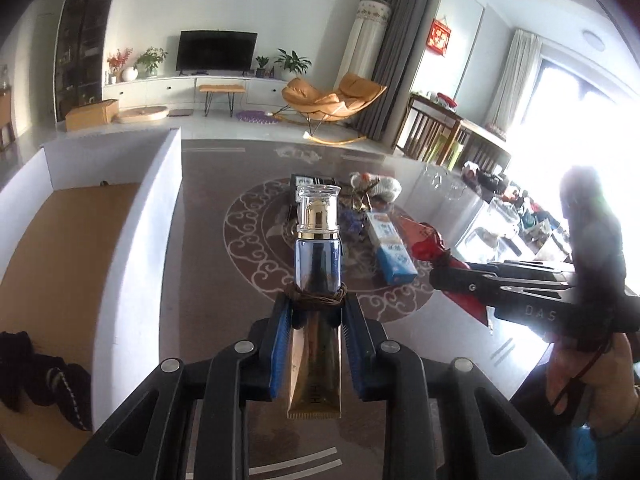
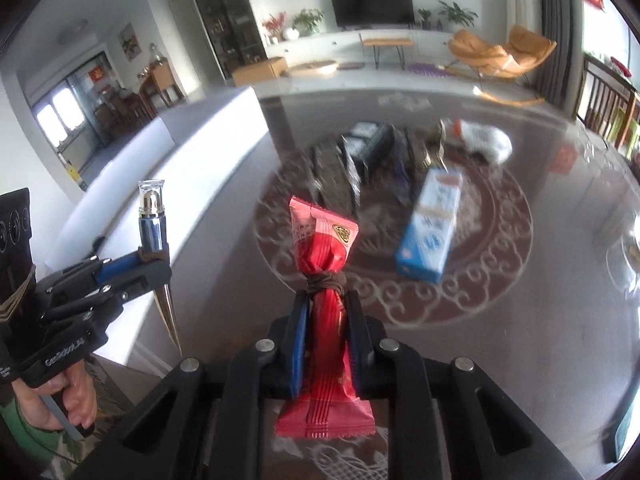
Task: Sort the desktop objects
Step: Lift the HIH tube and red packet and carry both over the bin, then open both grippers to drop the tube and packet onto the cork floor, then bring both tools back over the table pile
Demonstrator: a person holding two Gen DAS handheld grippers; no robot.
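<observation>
We hold the left tool (image 1: 318, 312) clamped on a blue cosmetic tube (image 1: 319, 268), its clear cap pointing toward twelve o'clock and its gold crimped tail hanging back between the blue pads (image 1: 280, 344); a brown band wraps the fingertips where they meet the tube. In our right tool (image 2: 326, 300) we pinch a red snack packet (image 2: 322, 248) at its waist, the top flaring toward twelve o'clock and the bottom seal trailing toward six. Both items are lifted off the bench (image 1: 208, 248), whose glossy top shows a round scroll pattern. On it, at about one o'clock in the right wrist view, lies a blue and white carton (image 2: 430, 224), with a dark box (image 2: 364, 140) and a white plush toy (image 2: 486, 138) farther back, both blurred. At nine o'clock in the left wrist view sits a white-walled cardboard box (image 1: 160, 208) with dark fabric (image 1: 44, 376) inside.
</observation>
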